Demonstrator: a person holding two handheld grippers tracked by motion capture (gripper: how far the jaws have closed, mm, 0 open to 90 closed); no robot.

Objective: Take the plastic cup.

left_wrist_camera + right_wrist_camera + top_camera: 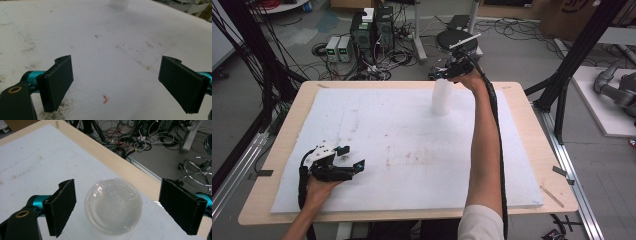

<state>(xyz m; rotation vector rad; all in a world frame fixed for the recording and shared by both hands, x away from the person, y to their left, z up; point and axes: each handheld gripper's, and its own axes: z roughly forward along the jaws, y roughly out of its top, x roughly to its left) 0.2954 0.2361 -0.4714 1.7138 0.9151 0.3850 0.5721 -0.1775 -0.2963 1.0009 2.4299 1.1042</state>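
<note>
A translucent white plastic container [441, 97] with a round lid [113, 205] stands upright at the far middle of the white foam board [402, 150]. My right gripper [447, 74] hovers just above it, pointing down. In the right gripper view its jaws stand wide, one on each side of the lid and apart from it. My left gripper [351, 157] rests low over the board's near left part, open [116, 82], with nothing between its pads. From there the container's base [118, 3] shows far off at the top.
The foam board lies on a wooden table [542, 150]. A tiny red scrap [105, 99] lies on the foam in front of the left gripper. Beyond the far edge are cables, computer boxes [372, 32] and a stool [457, 40]. Black frame posts [562, 85] stand at the right.
</note>
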